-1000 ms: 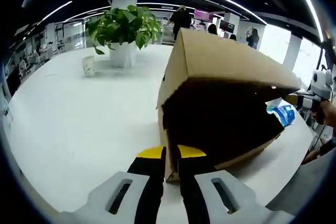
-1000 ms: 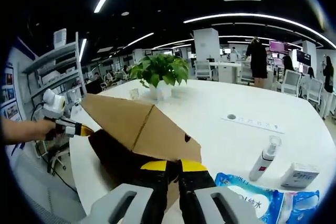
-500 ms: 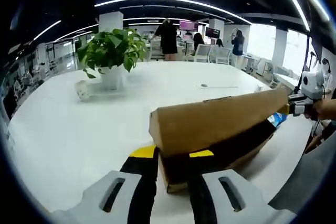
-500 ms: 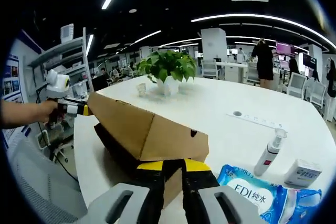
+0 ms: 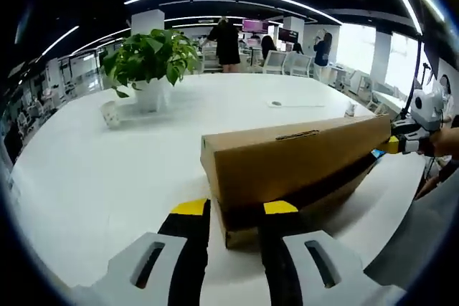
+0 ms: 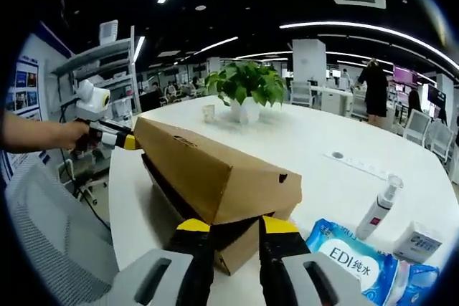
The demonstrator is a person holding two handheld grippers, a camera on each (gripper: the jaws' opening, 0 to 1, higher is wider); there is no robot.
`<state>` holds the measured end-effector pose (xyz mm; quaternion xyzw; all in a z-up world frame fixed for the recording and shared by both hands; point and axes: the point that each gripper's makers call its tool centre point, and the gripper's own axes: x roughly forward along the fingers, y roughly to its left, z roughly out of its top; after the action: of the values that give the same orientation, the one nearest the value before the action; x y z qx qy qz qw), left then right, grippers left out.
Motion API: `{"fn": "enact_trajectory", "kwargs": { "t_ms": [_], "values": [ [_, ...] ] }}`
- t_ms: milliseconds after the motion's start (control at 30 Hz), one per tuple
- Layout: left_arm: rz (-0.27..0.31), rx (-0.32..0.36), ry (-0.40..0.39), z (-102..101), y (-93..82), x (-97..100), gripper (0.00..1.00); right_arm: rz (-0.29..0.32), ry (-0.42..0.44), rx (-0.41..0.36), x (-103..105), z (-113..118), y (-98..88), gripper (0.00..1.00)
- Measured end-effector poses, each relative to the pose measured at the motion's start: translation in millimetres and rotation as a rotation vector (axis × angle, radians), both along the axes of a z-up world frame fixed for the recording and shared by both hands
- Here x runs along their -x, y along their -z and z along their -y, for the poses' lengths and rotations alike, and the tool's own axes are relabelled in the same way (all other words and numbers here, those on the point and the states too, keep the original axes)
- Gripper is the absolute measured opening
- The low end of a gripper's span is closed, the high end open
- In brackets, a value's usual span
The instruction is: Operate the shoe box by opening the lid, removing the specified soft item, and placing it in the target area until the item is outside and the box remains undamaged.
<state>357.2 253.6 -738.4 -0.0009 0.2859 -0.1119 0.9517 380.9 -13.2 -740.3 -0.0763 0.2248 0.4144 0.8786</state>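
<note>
Straight ahead of the left gripper [image 5: 235, 214], touching its tips: the shoe box [image 5: 297, 170], one short end wedged between narrow jaws, apparently nipping the base corner. Long axis running away and rightward to the right gripper [image 5: 396, 145] at the far end. Same from the other side: right gripper [image 6: 227, 228] narrow against the near short end of the shoe box [image 6: 215, 177], left gripper [image 6: 115, 137] at the far corner up-left, held by a hand [image 6: 68, 135]. Whether each pair truly pinches cardboard or merely brackets it: cannot tell. Lid [image 5: 287, 157] lying nearly flat, only a dark slit under it; soft item inside unseen. Both tools equally near, one per end; lifting calls for a grip on the lid edge just above the tips, not the base.

Rightward of the right gripper, just beside the box: blue wipes pack [image 6: 351, 266], pump bottle [image 6: 379, 209], small white box [image 6: 417, 240]. Well beyond: potted plant [image 5: 147, 59], small cup [image 5: 110, 114], bare white table [image 5: 86, 177]. Nothing barring the lid's swing.
</note>
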Motion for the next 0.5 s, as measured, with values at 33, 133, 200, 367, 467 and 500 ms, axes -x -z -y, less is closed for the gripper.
{"fn": "enact_trajectory", "kwargs": {
  "t_ms": [33,133,200,367,467,500],
  "values": [
    [-0.003,0.0,0.002,0.1,1.5,1.3,0.26,0.005,-0.006,0.0,1.1,-0.7,-0.3,0.23],
    [-0.011,-0.007,0.008,0.2,4.2,5.3,0.27,0.01,-0.024,0.008,4.9,-2.5,1.5,0.26],
    [-0.016,-0.01,0.013,0.6,6.0,7.6,0.28,0.007,-0.03,0.01,7.0,-2.8,2.8,0.27],
    [-0.042,-0.035,0.038,3.4,14.5,14.4,0.29,-0.002,-0.045,0.026,11.7,-3.8,9.3,0.29],
    [-0.06,-0.045,0.048,5.6,19.8,17.2,0.29,-0.007,-0.057,0.043,15.1,-5.4,13.8,0.29],
    [-0.065,-0.047,0.05,6.1,21.3,17.8,0.3,-0.013,-0.059,0.046,15.8,-6.0,16.1,0.29]
  ]
}}
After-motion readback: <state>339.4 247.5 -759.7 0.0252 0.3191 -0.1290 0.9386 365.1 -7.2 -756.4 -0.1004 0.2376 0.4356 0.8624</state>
